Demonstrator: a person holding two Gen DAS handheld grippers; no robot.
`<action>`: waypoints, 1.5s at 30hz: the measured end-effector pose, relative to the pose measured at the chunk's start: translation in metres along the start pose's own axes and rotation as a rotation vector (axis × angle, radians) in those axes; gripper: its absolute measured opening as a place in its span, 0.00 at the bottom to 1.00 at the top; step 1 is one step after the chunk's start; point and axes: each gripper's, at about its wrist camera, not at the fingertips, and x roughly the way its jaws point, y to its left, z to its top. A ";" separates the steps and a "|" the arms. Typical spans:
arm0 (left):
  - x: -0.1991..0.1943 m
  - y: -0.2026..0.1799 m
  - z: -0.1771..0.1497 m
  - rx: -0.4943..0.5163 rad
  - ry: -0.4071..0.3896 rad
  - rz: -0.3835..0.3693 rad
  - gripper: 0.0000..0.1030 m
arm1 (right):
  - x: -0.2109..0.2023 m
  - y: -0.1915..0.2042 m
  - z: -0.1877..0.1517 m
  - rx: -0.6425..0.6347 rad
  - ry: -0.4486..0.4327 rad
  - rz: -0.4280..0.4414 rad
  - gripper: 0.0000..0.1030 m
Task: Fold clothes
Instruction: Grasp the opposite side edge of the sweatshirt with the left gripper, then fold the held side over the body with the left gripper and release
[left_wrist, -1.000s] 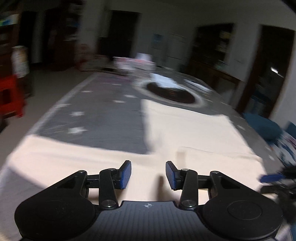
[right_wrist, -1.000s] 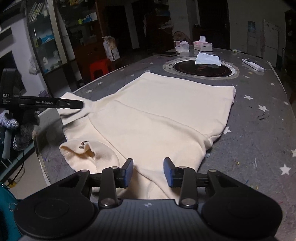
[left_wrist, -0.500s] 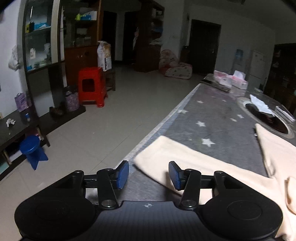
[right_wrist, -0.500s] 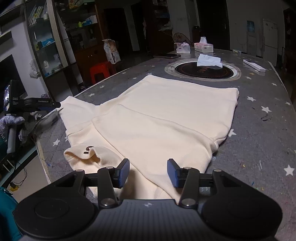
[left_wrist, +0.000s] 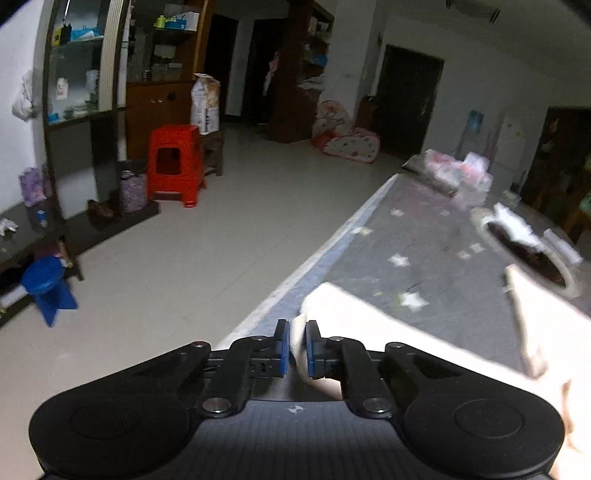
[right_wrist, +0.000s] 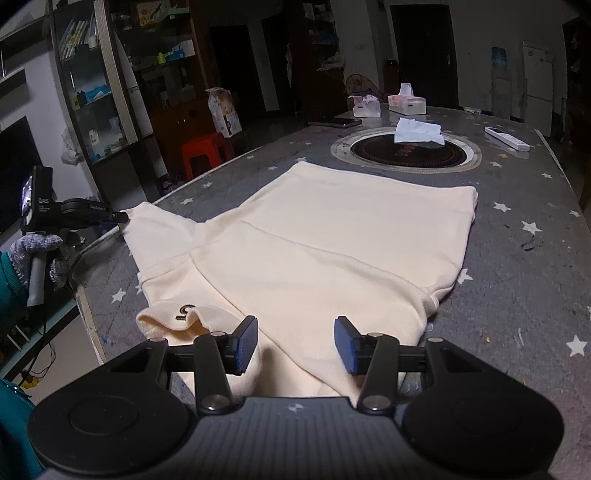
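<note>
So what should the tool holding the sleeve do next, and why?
Probably lift the sleeve and carry it inward over the shirt body. The left tool is shut on the sleeve's tip, which sticks out flat toward the table edge, while the right tool hovers open.

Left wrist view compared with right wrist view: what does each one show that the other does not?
Only the left wrist view shows the left claw shut on the sleeve end, and a blue stool. Only the right wrist view shows the whole cream shirt, its collar, and the open right claw. Both show the star-patterned table and red stool.
</note>
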 end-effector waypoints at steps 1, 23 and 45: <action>-0.005 -0.004 0.002 -0.003 -0.007 -0.033 0.08 | -0.001 0.000 0.000 0.002 -0.004 0.001 0.45; -0.071 -0.146 -0.020 0.272 -0.043 -0.439 0.12 | -0.028 -0.018 -0.008 0.082 -0.078 -0.044 0.45; 0.010 -0.078 -0.036 0.400 -0.034 -0.075 0.31 | -0.013 -0.006 -0.004 0.068 -0.046 -0.026 0.49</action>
